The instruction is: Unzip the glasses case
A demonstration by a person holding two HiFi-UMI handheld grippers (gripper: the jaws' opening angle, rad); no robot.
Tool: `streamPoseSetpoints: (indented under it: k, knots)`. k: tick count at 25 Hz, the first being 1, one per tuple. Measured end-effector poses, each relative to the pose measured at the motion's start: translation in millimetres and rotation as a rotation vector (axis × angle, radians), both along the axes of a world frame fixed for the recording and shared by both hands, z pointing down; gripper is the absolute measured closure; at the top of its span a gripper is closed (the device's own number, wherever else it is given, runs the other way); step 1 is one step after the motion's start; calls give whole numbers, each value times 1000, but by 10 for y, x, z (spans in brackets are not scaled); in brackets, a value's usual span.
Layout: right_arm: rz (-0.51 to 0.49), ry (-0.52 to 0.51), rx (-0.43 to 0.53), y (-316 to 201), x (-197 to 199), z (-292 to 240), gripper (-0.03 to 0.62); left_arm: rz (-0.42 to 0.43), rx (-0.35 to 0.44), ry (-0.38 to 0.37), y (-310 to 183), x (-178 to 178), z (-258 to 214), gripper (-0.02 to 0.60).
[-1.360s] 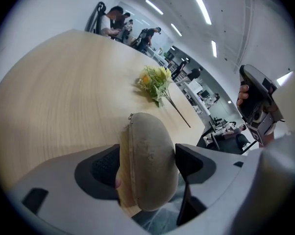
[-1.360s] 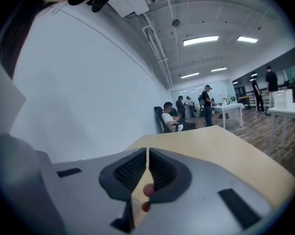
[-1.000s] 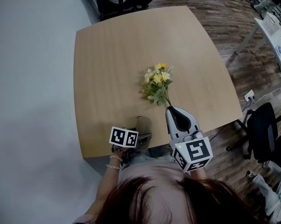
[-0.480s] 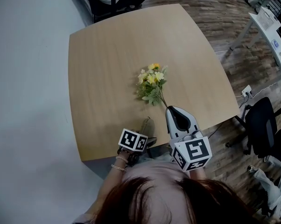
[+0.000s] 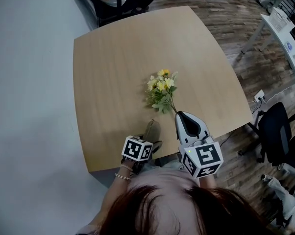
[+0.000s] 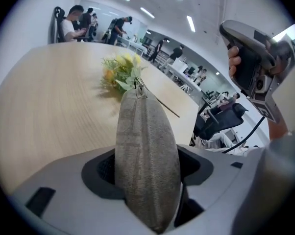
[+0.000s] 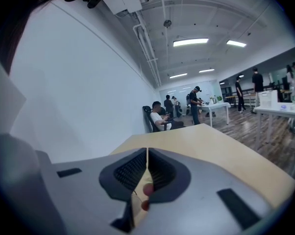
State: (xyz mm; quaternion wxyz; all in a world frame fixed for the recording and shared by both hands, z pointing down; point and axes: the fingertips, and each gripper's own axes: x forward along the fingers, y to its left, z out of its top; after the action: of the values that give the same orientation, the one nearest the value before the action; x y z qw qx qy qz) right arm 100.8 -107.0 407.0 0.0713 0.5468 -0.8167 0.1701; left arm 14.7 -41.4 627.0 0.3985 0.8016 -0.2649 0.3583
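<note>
Two claws sit low in the head view, by the bottom edge of the pale wooden table [image 5: 113, 62]. The left claw [image 5: 151, 143] has the glasses case [image 6: 145, 131] between its jaws. They have just been closing, and the pads now press on both flanks of the case near its back end.

The case is at the lower centre of the head view. Its long axis runs up the frame, and its narrow far end points toward the bunch of yellow flowers [image 5: 161, 89] at mid-table. I can't tell whether the case touches the table.

It is a slim, pod-shaped case of grey-brown fabric, fat in the middle and tapering to both ends. A line runs lengthwise down its upper face, and a small metal piece [image 6: 139, 88] sits at the far tip.

To its right, the right claw [image 7: 147, 153] has its jaws pressed together with nothing gripped, aimed up the frame beside the flower stems.
</note>
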Motion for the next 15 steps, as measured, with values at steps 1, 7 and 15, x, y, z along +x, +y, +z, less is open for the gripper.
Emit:
streamPoseSetpoints:
  k: [1,7,15]
  knots:
    - [-6,-8,-3,-13,-29,-5,577,-5,21,-4,-47,-37,-51,284]
    - [-52,-38,0,-72,-248,-79,577,24,172,-82,-250,-300,-392,285]
    - [-137,-105,-5,-104,-545,-118,577,200,383,-339,-412,-695,-842,287]
